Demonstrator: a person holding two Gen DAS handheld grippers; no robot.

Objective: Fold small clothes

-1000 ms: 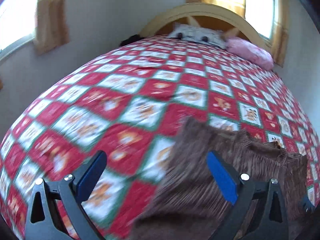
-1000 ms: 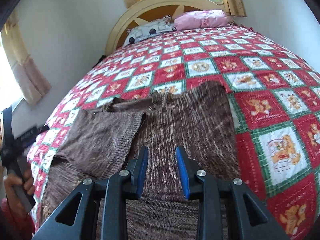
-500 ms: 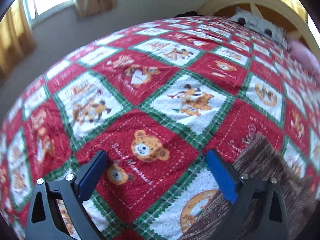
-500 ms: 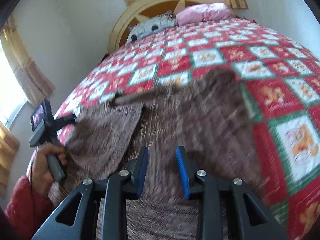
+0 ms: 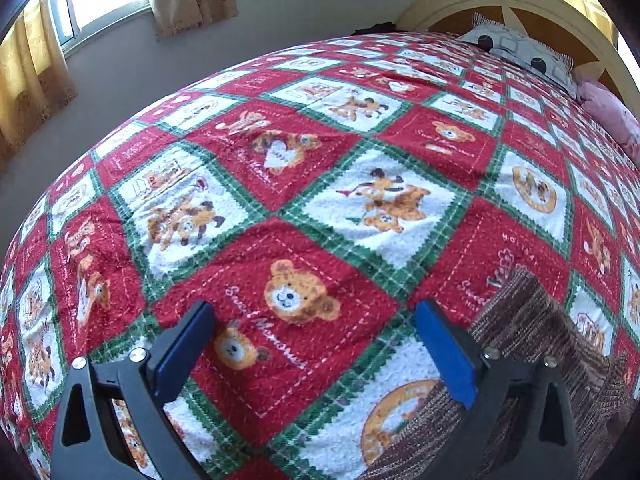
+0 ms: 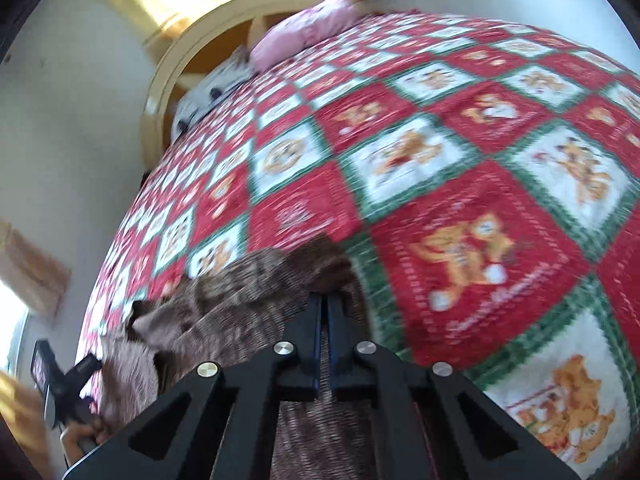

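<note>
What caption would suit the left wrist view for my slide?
Open left gripper above the teddy-bear quilt, with the brown knit garment at lower right.

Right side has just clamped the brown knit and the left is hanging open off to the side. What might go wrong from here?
1. The right gripper is shut on a bunched fold of the brown knit garment, so it may have pinched several layers and drag the whole piece.
2. The left gripper is open over the bedspread, beside the garment's edge; closing there could catch the bedspread.
</note>
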